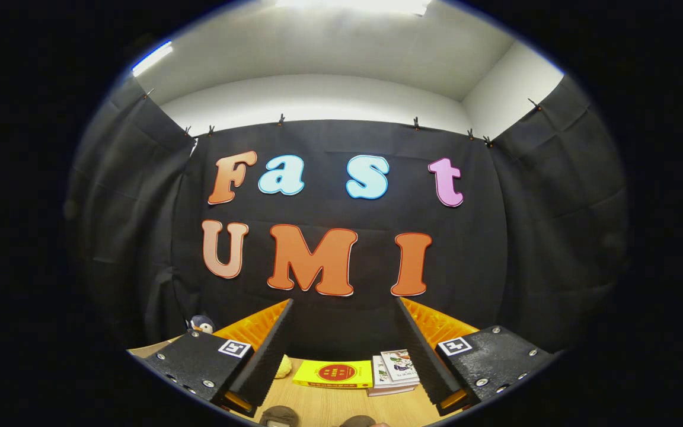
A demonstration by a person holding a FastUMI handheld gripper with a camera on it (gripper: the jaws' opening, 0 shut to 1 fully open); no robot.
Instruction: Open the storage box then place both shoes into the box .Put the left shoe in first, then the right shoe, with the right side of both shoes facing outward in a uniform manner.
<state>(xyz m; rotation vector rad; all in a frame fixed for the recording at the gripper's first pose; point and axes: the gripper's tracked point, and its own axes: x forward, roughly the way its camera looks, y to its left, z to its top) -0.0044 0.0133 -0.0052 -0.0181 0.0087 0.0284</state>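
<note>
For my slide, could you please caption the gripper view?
Open tongs held empty above a wooden table, yellow book beyond them.

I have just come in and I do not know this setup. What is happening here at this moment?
A hand-held gripper is raised above a wooden table, with its fingers spread wide and nothing between them. It is holding nothing. Beyond the fingers, a yellow book and a small stack of books lie on the table. Two dark rounded things show at the near table edge; I cannot tell what they are.
</note>
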